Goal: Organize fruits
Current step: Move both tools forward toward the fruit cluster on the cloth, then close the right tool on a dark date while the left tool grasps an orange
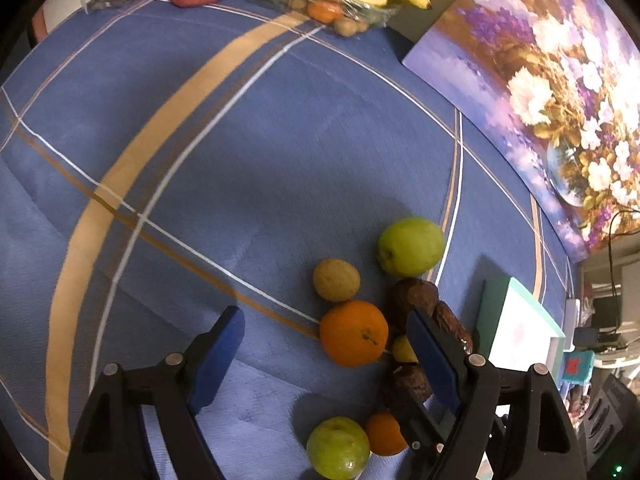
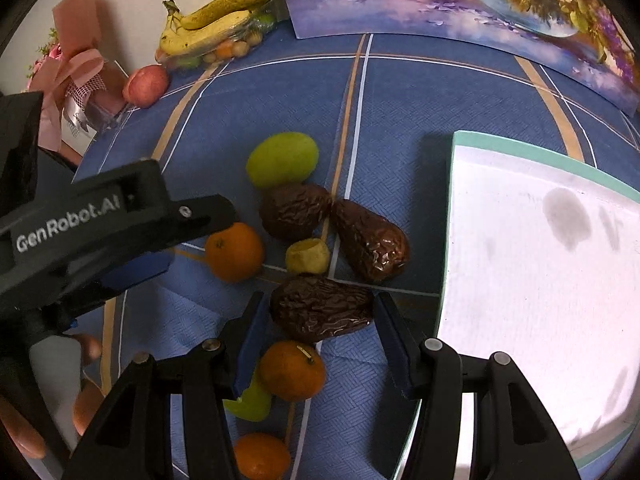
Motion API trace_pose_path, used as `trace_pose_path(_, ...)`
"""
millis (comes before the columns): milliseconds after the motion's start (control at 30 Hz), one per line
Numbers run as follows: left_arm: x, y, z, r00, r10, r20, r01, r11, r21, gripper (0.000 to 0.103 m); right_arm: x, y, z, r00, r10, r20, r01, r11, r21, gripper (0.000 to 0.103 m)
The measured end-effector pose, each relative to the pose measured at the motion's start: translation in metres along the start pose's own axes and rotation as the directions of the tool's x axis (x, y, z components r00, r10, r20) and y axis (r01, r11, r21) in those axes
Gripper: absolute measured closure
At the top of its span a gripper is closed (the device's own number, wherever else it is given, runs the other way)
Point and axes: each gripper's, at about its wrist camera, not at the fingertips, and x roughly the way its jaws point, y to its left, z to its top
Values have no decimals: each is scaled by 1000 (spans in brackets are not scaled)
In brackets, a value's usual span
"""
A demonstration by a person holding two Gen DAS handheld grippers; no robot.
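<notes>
The loose fruit lies bunched on a blue cloth with tan and white stripes (image 2: 280,92), just left of a white tray with a mint-green rim (image 2: 520,148). Nearest the right gripper (image 2: 318,316) is a wrinkled dark-brown date-like fruit (image 2: 320,308), sitting between its blue-padded fingers (image 2: 250,332); the jaws are spread wide, and whether either pad actually touches the fruit cannot be told. Below it sit a small orange tangerine with a stem (image 2: 292,370), a green piece partly hidden behind the finger, and another tangerine (image 2: 262,456) at the bottom edge. Above it lie a small yellow fruit (image 2: 307,256), two more wrinkled brown fruits (image 2: 294,210) side by side, a round orange (image 2: 234,252) and a pale green oval fruit (image 2: 282,158). The left gripper (image 1: 326,350) hangs over the cloth with its jaws also wide apart, holding nothing, the orange (image 1: 354,334) lying between its fingertips. At the far edge against the wall are a bunch of yellow bananas (image 2: 212,20) on a clear packet of small fruits, a red apple (image 2: 146,85), a pink ribbon-tied gift box (image 2: 80,80) and a flower painting in purple and white (image 2: 460,4).
</notes>
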Motion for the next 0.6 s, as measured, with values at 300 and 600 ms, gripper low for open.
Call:
trace_pose_path(300, 8, -5, -4, 999, -25, -40, 26, 1000, 16, 48, -1, -3, -2, 1000, 5, 5, -5, 1000, 1, 47)
trace_pose_path(600, 6, -9, -5, 997, -63, -38, 63, 998, 1, 64, -1, -4, -3, 1000, 10, 12, -10, 1000, 3, 47)
